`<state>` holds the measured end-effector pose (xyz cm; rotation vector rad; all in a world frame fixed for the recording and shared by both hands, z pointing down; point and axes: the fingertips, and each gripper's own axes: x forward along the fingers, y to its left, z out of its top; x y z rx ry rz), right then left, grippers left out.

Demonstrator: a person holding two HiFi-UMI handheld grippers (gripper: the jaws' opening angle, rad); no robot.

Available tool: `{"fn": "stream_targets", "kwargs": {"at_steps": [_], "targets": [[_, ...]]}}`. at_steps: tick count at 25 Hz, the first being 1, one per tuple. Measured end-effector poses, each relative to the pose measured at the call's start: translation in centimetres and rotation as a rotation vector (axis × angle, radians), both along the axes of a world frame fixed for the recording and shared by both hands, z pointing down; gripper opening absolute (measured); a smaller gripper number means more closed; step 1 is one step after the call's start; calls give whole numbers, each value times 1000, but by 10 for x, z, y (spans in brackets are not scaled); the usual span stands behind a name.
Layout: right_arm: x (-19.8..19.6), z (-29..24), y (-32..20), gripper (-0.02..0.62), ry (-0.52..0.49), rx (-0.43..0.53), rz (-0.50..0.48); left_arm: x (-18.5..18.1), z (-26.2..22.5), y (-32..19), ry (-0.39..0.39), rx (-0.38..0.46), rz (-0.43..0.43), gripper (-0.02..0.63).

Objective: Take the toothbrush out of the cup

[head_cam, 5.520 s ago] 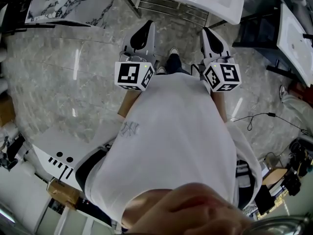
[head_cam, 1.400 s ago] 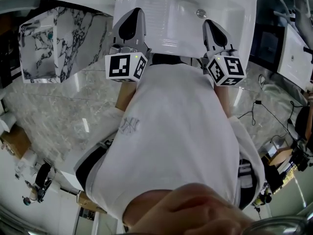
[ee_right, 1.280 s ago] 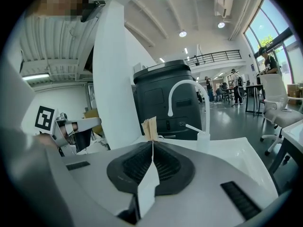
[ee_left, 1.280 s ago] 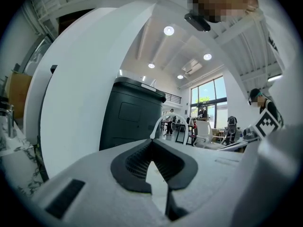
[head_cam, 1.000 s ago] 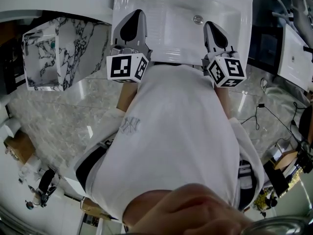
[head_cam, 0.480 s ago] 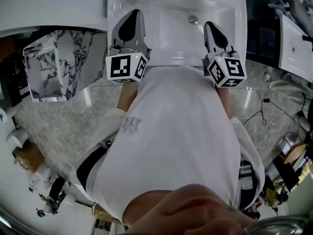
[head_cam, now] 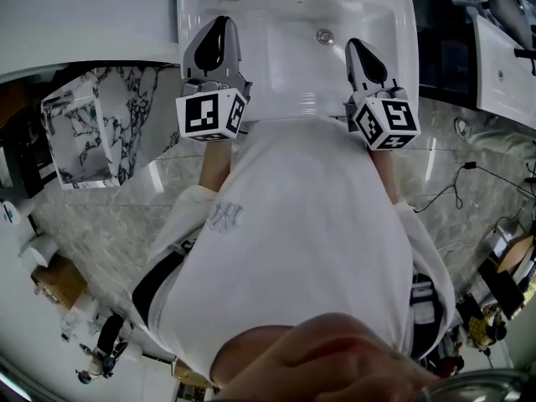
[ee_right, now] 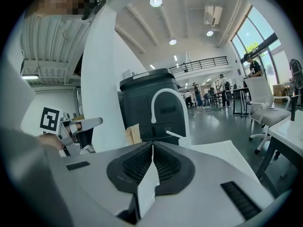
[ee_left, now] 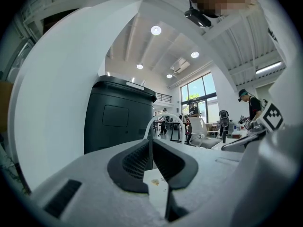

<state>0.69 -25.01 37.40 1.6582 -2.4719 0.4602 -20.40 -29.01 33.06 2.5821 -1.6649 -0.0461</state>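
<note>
Over the sink [head_cam: 289, 53], I hold left claw [head_cam: 219, 23] and right claw [head_cam: 358, 47] pressed together, empty; nothing seems near enough to pinch.

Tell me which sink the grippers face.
The white sink straight ahead, with the drain; the marble one stands off left, another white one off right.

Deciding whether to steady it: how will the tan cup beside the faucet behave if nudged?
The cup looks small and probably light, so a nudge could slide it on the glossy sink. It stands narrow and upright, so a sideways tug may tip it.
</note>
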Motion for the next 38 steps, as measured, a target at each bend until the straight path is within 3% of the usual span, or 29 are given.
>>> {"fn": "stream_targets", "kwargs": {"at_steps": [4,6,16,21,30,38], "targets": [[6,2,-1,15,2,-6,17,4,0,-9,-16,4,13,30],[7,3,-1,15,1,-10,20,6,2,-14,-24,1,17,105],[15,10,-10,15,-3,-37,28,14,20,-65,-114,-14,13,213],[18,15,-13,15,-2,-49,34,12,48,-95,-152,-66,-20,281],[24,20,-13,15,3,-70,46,14,105,-139,-218,-181,-57,293],[29,22,-14,15,9,-80,65,24,116,-164,-238,-174,-61,284]]}}
